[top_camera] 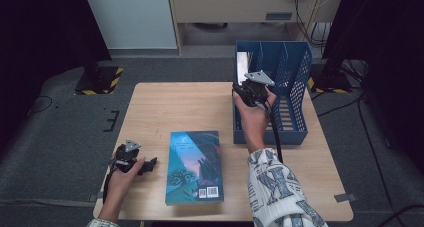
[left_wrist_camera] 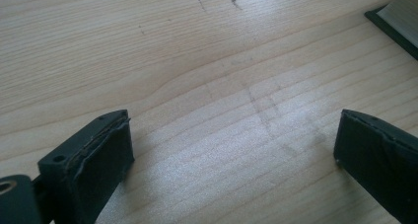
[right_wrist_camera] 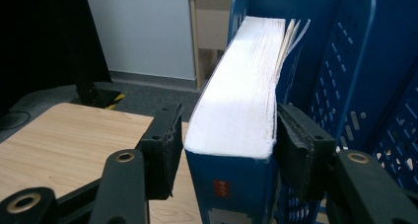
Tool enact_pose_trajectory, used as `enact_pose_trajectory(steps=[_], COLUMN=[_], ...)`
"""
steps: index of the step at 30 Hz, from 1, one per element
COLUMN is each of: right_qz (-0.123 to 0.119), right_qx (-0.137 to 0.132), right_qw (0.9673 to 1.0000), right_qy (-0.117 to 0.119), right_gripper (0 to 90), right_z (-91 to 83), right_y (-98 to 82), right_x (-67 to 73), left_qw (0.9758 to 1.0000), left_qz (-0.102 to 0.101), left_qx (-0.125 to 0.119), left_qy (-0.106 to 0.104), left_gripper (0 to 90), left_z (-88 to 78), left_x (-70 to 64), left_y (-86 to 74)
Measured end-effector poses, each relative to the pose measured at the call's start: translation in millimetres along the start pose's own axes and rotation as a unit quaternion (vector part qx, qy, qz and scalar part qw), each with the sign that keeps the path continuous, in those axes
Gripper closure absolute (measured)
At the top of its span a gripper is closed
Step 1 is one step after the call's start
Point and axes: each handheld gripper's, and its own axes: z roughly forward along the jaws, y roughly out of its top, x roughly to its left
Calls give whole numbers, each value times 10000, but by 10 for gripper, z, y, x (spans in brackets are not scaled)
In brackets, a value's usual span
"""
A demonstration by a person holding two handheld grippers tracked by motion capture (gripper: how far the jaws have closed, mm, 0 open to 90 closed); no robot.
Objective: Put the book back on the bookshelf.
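Observation:
A thick book (right_wrist_camera: 241, 86) stands on edge, white page block up, in the left slot of a blue file rack (right_wrist_camera: 345, 61) at the table's far right. My right gripper (right_wrist_camera: 226, 145) straddles its near end. The right pad lies against the cover and a thin gap shows at the left pad, so the jaws are open around it. From above, the right gripper (top_camera: 240, 89) is at the rack (top_camera: 295, 87). A second book (top_camera: 194, 167) with a teal cover lies flat near the front edge. My left gripper (top_camera: 150, 163) rests just left of it, open wide over bare wood (left_wrist_camera: 231, 150).
The wooden table (top_camera: 170, 107) has bare surface at its left and back. A corner of the flat book (left_wrist_camera: 394, 21) shows at the top right of the left gripper view. Dark stands and cables are on the floor around the table.

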Motion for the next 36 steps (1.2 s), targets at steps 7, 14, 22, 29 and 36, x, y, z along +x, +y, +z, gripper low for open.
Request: enact_pose_trajectory(steps=[7, 14, 22, 29, 36], right_qz=[34, -103, -278, -296, -264], right_qx=[20, 29, -18, 1, 132], right_qw=[9998, 9996, 9989, 9986, 9976], right_qy=[173, 279, 371, 446, 634], right_gripper=[395, 302, 199, 183, 156], right_z=[-23, -38, -115, -241, -353], right_y=[9, 1, -46, -109, -218], right_x=[-40, -35, -42, -98, -149], left_qw=[10000, 10000, 10000, 10000, 10000], left_qz=[-1, -6, 0, -19, -15], left_qx=[0, -1, 26, 28, 29], left_qy=[0, 2, 15, 14, 14], left_gripper=[8, 8, 10, 8, 7], left_z=[0, -1, -7, -4, -4], left_x=[0, -3, -4, -6, -6], left_y=[0, -2, -2, 0, 0])
